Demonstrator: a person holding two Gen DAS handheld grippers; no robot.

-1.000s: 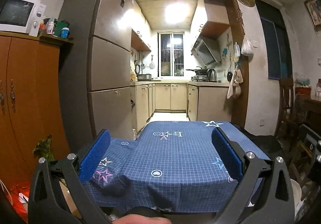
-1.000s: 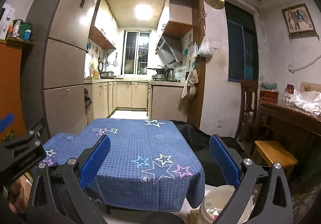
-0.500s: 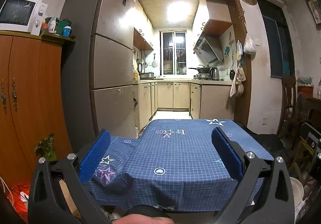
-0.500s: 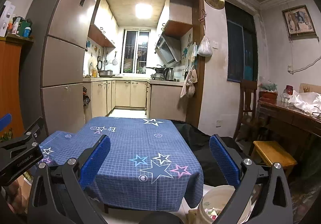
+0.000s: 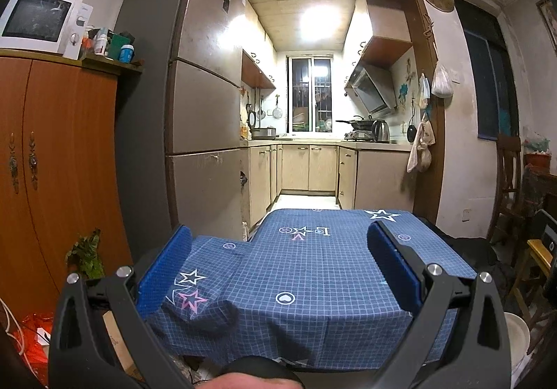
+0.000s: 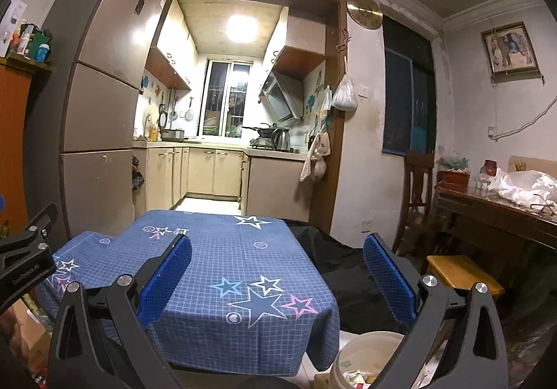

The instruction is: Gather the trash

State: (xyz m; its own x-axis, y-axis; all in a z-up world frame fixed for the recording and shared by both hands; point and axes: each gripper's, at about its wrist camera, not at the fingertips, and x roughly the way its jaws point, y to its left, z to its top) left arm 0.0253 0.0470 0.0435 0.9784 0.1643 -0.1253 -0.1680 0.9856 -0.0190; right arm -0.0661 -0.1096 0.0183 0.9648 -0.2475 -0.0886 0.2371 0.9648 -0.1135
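At the bottom of each wrist view, a black two-finger gripper with blue ribbed pads reaches forward over a table draped in a blue checked cloth printed with stars (image 5: 313, 270). The left gripper (image 5: 278, 270) has its jaws spread wide, the pads far apart, and nothing sits between them or touches them. The right gripper (image 6: 278, 279) is just as wide open and just as empty. In the right wrist view the side of the left gripper shows at the left edge of the frame, carrying a small line of pale lettering too blurred to read with certainty.

The trash lies low in the lower right of the right wrist view — a round cream plastic bucket (image 6: 351, 347) on the floor just beside the table's near corner, with scraps of paper and wrappers (image 6: 355, 379) inside it. The same bucket's rim peeks out at the lower right edge of the left wrist view.

The cloth carries upside-down printed characters beside a pink star near its far end, which appear to be letters, not clearly legible. A white microwave oven (image 5: 41, 21) stands on an orange wooden cabinet (image 5: 59, 159) in the upper left of the left view; its brand mark is too small to read.
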